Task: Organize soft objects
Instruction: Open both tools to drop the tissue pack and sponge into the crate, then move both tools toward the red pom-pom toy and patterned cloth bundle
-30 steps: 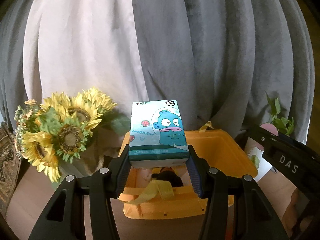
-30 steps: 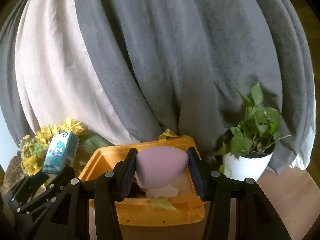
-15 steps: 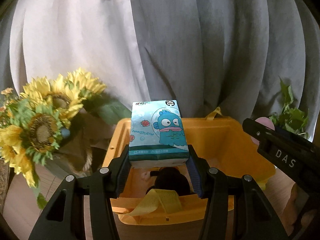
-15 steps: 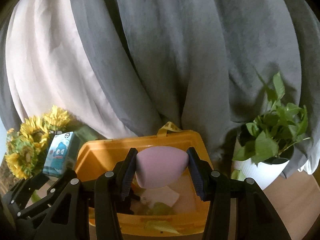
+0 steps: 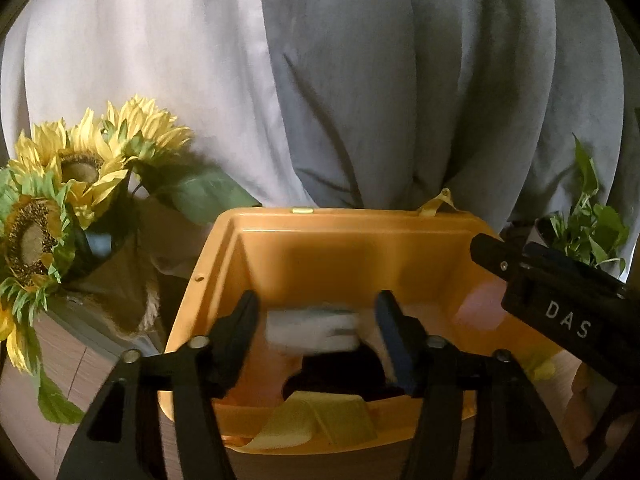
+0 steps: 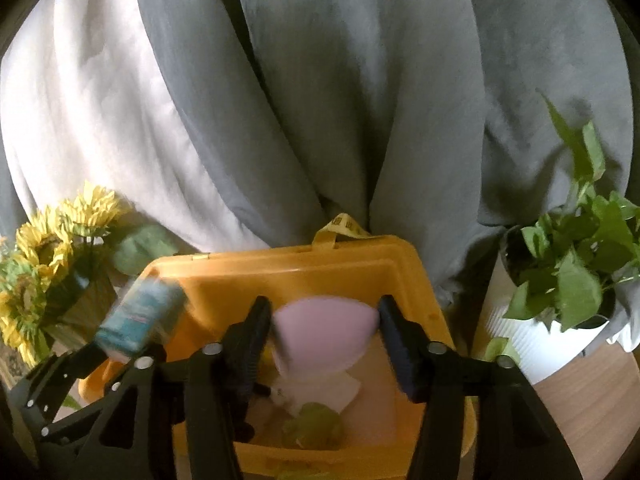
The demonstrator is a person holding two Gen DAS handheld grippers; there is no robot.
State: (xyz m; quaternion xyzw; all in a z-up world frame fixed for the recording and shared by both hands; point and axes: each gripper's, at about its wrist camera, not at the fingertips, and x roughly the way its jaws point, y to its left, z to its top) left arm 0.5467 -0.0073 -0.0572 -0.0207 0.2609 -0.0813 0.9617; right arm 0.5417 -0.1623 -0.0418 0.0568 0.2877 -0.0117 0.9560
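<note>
Glossy orange plastic bin, left hand-held gripper opening, blurred tissue pack loose between, right hand-held gripper opening around smooth pink egg-shaped sponge

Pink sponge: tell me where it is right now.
In the right wrist view the pink sponge sits blurred between the opening jaws of the right gripper, above the open orange bin, left of the potted plant.

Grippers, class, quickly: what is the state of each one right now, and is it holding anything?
Left gripper: jaws opening, blurred tissue pack between them over the yellow bin.
Right gripper: jaws opening, pink sponge between them.
</note>
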